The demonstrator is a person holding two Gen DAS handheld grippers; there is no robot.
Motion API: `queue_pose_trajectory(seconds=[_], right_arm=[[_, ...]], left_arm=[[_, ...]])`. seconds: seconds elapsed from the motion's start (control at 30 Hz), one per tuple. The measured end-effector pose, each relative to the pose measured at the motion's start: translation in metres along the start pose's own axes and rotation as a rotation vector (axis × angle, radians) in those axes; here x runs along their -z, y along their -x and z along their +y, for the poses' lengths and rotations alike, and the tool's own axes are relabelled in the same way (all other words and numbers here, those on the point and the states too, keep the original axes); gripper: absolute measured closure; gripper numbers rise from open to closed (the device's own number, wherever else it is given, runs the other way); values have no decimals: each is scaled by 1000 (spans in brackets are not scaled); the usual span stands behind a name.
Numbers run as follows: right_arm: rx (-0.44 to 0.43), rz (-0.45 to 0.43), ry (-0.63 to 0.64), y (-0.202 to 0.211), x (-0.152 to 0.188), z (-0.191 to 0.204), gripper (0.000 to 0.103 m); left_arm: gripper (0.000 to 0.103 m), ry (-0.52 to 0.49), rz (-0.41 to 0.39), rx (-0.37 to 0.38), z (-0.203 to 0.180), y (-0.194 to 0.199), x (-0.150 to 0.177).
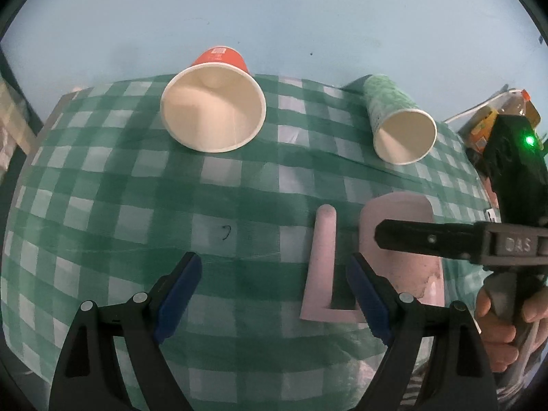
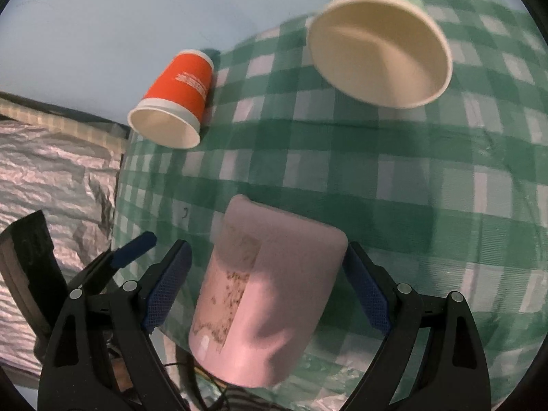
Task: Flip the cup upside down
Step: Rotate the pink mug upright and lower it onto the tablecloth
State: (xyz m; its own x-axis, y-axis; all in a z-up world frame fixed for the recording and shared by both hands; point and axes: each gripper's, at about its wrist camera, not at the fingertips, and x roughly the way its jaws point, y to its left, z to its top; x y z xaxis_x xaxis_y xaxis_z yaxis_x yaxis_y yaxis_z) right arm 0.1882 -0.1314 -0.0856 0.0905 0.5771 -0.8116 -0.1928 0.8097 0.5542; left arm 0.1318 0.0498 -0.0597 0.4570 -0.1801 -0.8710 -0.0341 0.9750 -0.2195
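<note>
A pink mug (image 2: 270, 284) lies between the open fingers of my right gripper (image 2: 267, 287), its base pointing away; the pads stand a little off its sides. In the left wrist view the mug (image 1: 400, 212) and its handle (image 1: 322, 257) lie right of my open, empty left gripper (image 1: 274, 294). The right gripper's finger (image 1: 428, 239) reaches across the mug there. An orange paper cup (image 1: 212, 109) (image 2: 174, 102) and a green paper cup (image 1: 397, 123) (image 2: 376, 48) lie on their sides on the green checked tablecloth (image 1: 171, 205).
The table's left edge drops to a crinkled silver sheet (image 2: 51, 188). A pale blue wall (image 1: 274, 17) stands behind the table. Bottles and packets (image 1: 493, 116) sit at the far right. A hand (image 1: 500, 325) holds the right gripper.
</note>
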Motion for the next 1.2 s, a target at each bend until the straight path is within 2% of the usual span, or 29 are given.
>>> queue_pose_trajectory(seconds=[0.1, 0.23, 0.37, 0.5, 0.8, 1.0, 1.13, 1.2], right_arm=[[-8, 15, -18, -4, -1, -4, 23], [-27, 7, -27, -3, -1, -7, 26], [-48, -29, -5, 3, 2, -5, 28], [-29, -101, 74, 18, 11, 8, 29], [122, -336, 336, 50, 42, 49, 30], [306, -534, 501, 51, 63, 69, 30], [361, -636, 533, 44, 73, 63, 30], [375, -658, 527, 38, 75, 57, 30]], left_arm=[[15, -1, 5, 14, 0, -2, 0], [15, 13, -5, 34, 0, -1, 0], [15, 24, -25, 40, -1, 4, 2], [15, 32, -53, 41, 1, 13, 8], [15, 91, -138, 58, 6, 34, 19], [15, 123, -177, 34, 9, 36, 28], [15, 149, -163, 30, 17, 29, 30], [15, 156, -162, 27, 20, 28, 31]])
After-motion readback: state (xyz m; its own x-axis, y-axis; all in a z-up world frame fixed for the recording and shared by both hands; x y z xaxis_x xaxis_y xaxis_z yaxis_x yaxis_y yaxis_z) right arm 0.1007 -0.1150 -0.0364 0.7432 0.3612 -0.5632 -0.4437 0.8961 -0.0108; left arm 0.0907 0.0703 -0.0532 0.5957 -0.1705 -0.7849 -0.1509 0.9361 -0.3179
